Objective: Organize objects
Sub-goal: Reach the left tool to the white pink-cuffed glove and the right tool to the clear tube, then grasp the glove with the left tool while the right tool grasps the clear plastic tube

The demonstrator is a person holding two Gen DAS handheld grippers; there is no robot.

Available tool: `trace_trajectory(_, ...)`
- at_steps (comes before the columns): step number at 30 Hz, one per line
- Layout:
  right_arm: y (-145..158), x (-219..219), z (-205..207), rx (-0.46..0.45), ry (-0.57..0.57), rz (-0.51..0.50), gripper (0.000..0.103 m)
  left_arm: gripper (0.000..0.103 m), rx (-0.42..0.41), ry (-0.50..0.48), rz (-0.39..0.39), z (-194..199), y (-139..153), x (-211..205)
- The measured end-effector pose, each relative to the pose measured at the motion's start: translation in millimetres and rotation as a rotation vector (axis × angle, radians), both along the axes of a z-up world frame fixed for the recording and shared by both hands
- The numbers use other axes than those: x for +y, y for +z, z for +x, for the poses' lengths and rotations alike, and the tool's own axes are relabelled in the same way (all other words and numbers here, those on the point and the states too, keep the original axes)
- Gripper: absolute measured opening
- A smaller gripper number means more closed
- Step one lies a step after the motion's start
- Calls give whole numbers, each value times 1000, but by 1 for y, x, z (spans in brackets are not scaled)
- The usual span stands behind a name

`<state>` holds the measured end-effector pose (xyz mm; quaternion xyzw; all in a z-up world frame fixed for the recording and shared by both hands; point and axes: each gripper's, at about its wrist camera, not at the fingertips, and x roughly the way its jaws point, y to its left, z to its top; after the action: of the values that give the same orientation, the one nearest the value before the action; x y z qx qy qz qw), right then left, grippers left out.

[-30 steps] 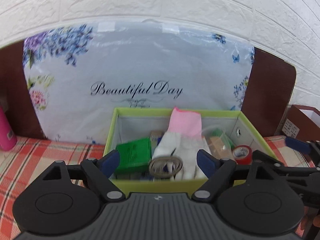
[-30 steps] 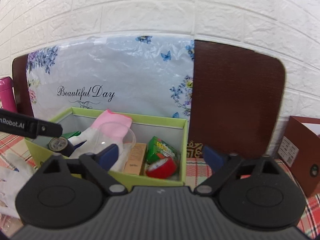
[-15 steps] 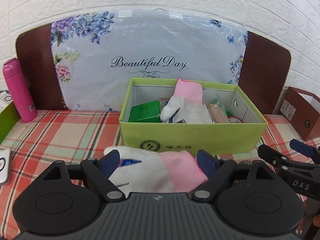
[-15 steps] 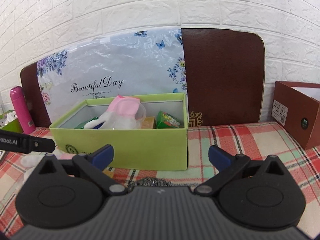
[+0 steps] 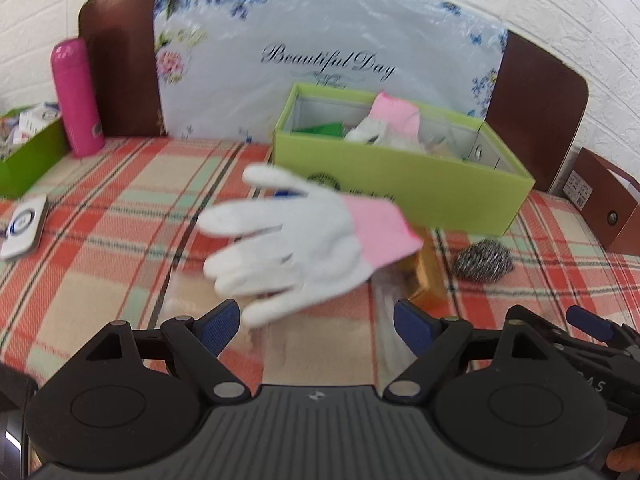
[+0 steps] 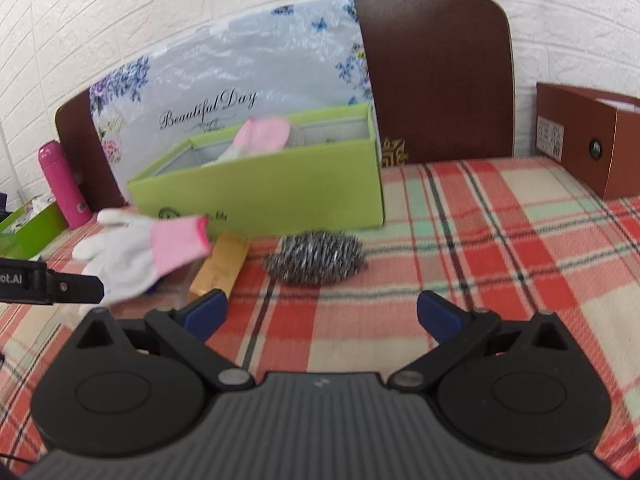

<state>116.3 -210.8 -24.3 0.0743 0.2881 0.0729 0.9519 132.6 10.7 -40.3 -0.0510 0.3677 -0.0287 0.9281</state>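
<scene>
A white glove with a pink cuff [image 5: 304, 240] lies on the plaid cloth, just ahead of my open, empty left gripper [image 5: 318, 320]; it also shows in the right wrist view [image 6: 140, 248]. A steel wool scourer [image 6: 316, 256] lies ahead of my open, empty right gripper [image 6: 322, 312], and shows in the left wrist view [image 5: 482, 260]. A tan box [image 6: 220, 264] lies between glove and scourer. The green box [image 5: 404, 188] behind holds a second pink-cuffed glove [image 5: 388, 120] and other items.
A pink bottle [image 5: 78, 96] and a second green bin [image 5: 28, 152] stand at the far left. A white device [image 5: 24, 226] lies on the cloth at left. A brown box [image 6: 588, 136] stands at right. A floral board [image 5: 320, 52] leans on the brick wall.
Both grippers have pulled back from over the green box toward the near side of the table. The roll the left gripper held over the box is gone from it.
</scene>
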Motion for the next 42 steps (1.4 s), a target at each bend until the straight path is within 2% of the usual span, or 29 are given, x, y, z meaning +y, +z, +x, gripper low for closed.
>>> trace_trajectory(7, -18, 28, -14, 63, 91, 6, 102, 87, 18, 37, -8, -9, -20, 24)
trace_trajectory(11, -20, 59, -9, 72, 184, 5, 91, 87, 22, 46, -21, -7, -22, 33)
trace_trajectory(16, -23, 96, 7, 52, 251, -85, 81, 87, -22, 22, -29, 6, -13, 37)
trace_trajectory(19, -26, 106, 9, 37, 249, -152, 67, 87, -27, 13, -20, 22, -10, 36)
trace_trajectory(21, -25, 104, 5, 22, 255, -168, 39, 87, -22, 11, -16, 33, -10, 33)
trace_trajectory(22, -25, 103, 3, 21, 260, -173, 35, 87, -20, 9, -16, 38, -11, 32)
trace_trajectory(23, -25, 100, 1, 20, 260, -183, 26, 87, -19, 4, -17, 42, -12, 31)
trace_trajectory(27, -22, 87, -13, 36, 278, -197, 26, 87, -6, -37, -20, 52, -16, 23)
trace_trajectory(28, -22, 83, -17, 41, 278, -198, 26, 80, -1, -49, -20, 53, -17, 21)
trace_trajectory(29, -21, 79, -21, 48, 278, -197, 26, 69, 9, -63, -24, 53, -19, 19)
trace_trajectory(30, -20, 75, -25, 55, 278, -193, 26, 41, 28, -84, -37, 53, -21, 18)
trace_trajectory(31, -19, 71, -29, 60, 278, -186, 26, 19, 59, -109, -67, 52, -25, 18)
trace_trajectory(32, -18, 68, -33, 68, 280, -180, 26, 11, 84, -120, -95, 51, -29, 18)
trace_trajectory(35, -16, 57, -44, 87, 295, -160, 26, 8, 99, -122, -86, 31, -35, 15)
trace_trajectory(38, -13, 48, -54, 112, 334, -144, 26, 8, 111, -169, -100, -5, -36, 13)
trace_trajectory(41, -11, 42, -63, 128, 384, -133, 26, 8, 136, -216, -94, -39, -38, 14)
trace_trajectory(42, -10, 41, -66, 123, 377, -131, 27, 11, 133, -221, -80, -48, -37, 14)
